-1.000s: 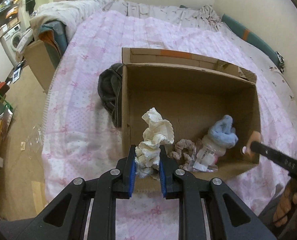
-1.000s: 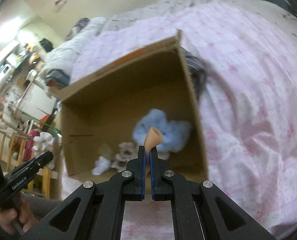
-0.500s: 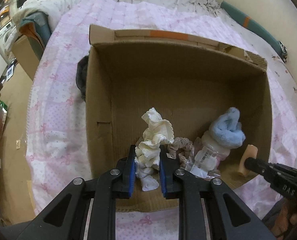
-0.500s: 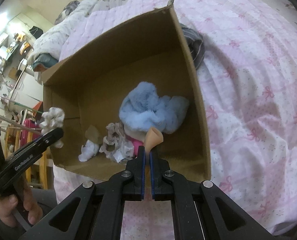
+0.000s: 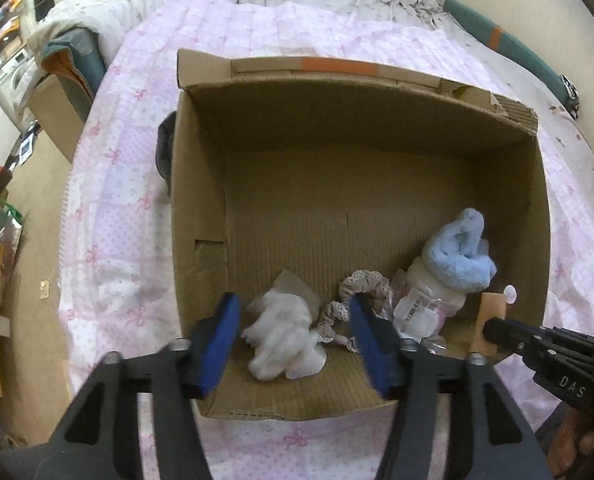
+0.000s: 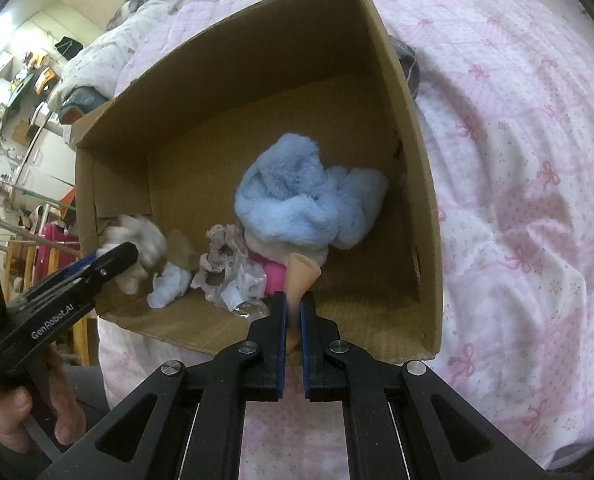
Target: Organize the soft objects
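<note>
Left gripper: fingers spread wide, holding nothing. The white ruffled cloth lies on the box floor in the gap between them, apparently free of both pads, near the front wall.

Right gripper: fingers closed on the tan folded piece, which stands up out of the pads. It hangs just inside the front right corner of the cardboard box, not yet let go. In the left view the same piece shows beside the right wall.

Box contents, outward from the fingers: lace scrunchie just right of the white cloth; clear crumpled packaging with a printed label next to it; something pink partly hidden beneath; the blue fluffy item piled on a pale object against the right wall. Rear half of the box floor is bare cardboard.

The box sits on a bed with a pink patterned quilt. A dark garment lies on the quilt, touching the box's outer left wall.

Progress, judged: several soft items are in the box and the white cloth appears delivered. Left to do: release the tan piece, and probably collect the dark garment. No other loose soft items are visible on the quilt nearby.
</note>
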